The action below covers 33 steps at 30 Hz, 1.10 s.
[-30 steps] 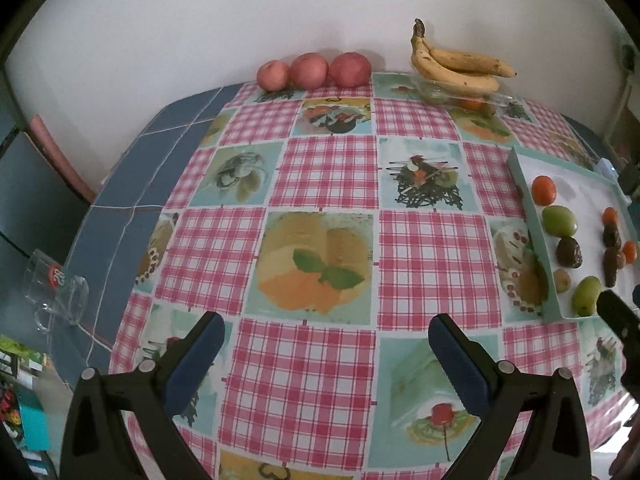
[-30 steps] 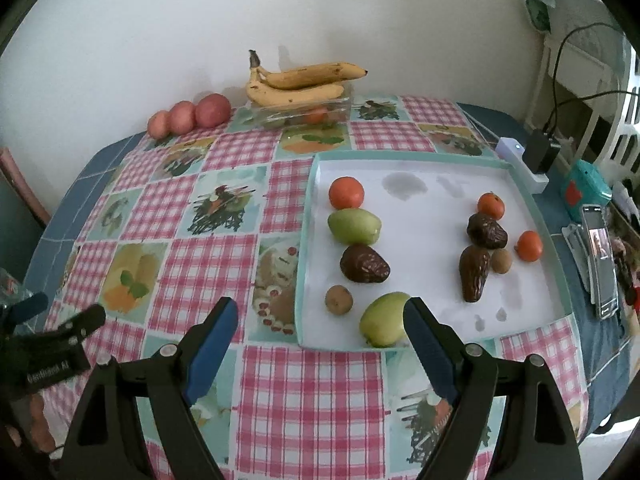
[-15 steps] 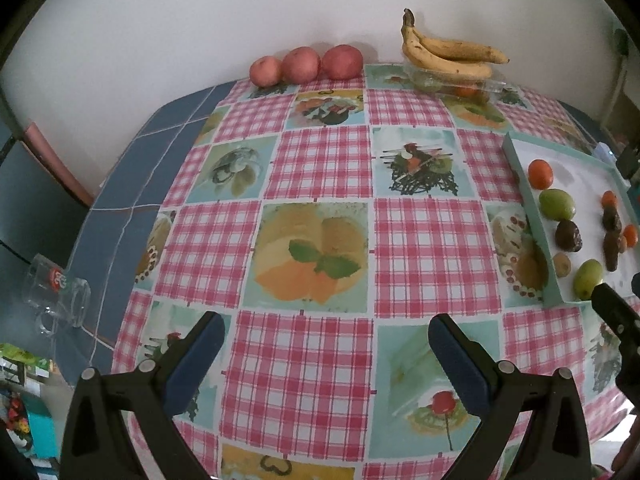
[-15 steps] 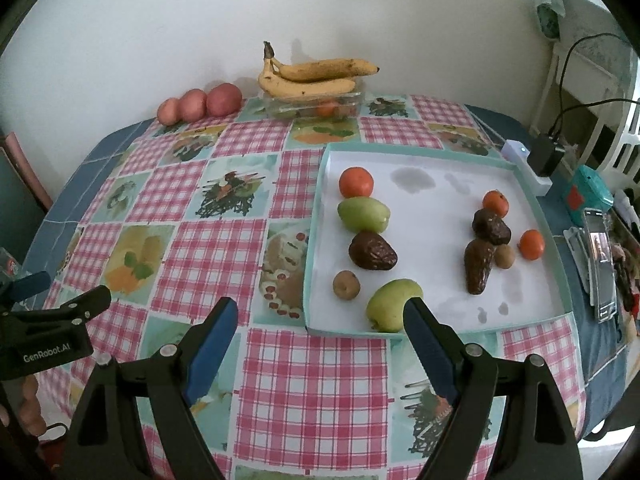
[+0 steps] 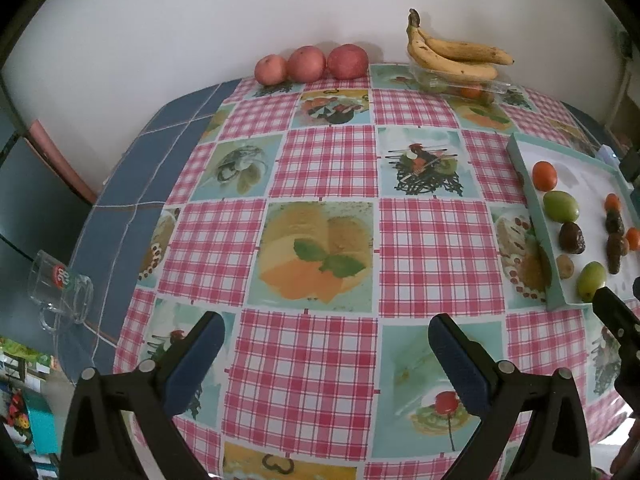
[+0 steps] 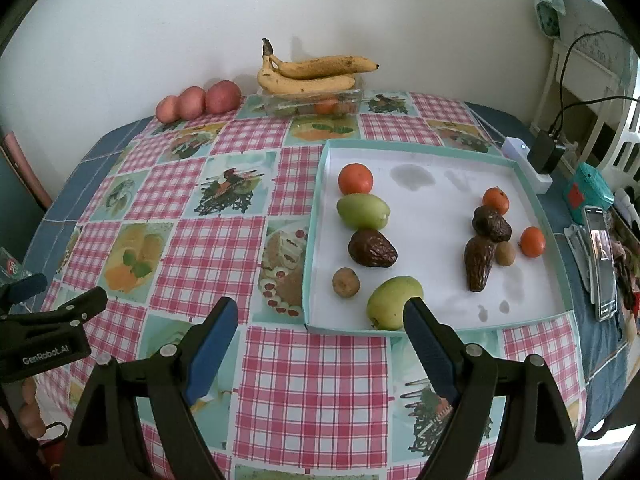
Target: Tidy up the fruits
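Observation:
A white tray with a teal rim lies on the checked tablecloth. It holds an orange, two green fruits, dark avocados, kiwis and more oranges. My right gripper hovers open and empty over the cloth just in front of the tray's near left corner. My left gripper is open and empty above the cloth, left of the tray. Bananas rest on a clear box, and three red apples line the wall.
A glass mug lies tipped at the table's left edge. Right of the tray are a phone, a teal box, a charger with cables and a white chair. The wall closes off the far side.
Both views wobble only slightly. The fruits lie where they were and both grippers stay open and empty.

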Motion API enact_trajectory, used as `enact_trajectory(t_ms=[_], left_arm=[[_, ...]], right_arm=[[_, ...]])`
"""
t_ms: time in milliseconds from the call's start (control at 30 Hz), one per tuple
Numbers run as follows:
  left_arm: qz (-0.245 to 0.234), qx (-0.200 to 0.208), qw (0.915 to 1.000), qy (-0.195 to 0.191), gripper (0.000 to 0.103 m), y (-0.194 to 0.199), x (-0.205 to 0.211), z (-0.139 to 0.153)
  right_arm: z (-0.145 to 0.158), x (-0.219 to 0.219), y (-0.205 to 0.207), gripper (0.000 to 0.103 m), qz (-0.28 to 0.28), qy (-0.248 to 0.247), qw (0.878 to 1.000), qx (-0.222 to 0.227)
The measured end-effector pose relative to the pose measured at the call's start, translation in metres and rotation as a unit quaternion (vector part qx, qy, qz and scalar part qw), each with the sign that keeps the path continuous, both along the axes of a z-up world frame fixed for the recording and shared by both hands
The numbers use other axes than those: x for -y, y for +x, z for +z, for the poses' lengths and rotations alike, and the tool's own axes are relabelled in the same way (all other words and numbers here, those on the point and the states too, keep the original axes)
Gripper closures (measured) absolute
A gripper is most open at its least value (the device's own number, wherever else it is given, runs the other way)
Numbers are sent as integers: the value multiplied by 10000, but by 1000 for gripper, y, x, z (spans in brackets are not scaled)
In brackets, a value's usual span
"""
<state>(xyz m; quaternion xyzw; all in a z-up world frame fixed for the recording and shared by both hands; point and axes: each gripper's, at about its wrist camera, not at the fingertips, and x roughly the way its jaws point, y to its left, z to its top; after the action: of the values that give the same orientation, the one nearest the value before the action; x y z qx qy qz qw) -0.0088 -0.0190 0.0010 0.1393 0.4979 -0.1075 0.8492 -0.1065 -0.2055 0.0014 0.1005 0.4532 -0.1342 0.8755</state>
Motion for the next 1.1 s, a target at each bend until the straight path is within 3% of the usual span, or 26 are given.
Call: enact_trajectory(t_ms=[1100], left_arm=[[-101, -31, 9999, 52, 0, 1, 1, -1]], right_arm=[[-3, 1, 1, 18, 21, -9, 10000, -78]])
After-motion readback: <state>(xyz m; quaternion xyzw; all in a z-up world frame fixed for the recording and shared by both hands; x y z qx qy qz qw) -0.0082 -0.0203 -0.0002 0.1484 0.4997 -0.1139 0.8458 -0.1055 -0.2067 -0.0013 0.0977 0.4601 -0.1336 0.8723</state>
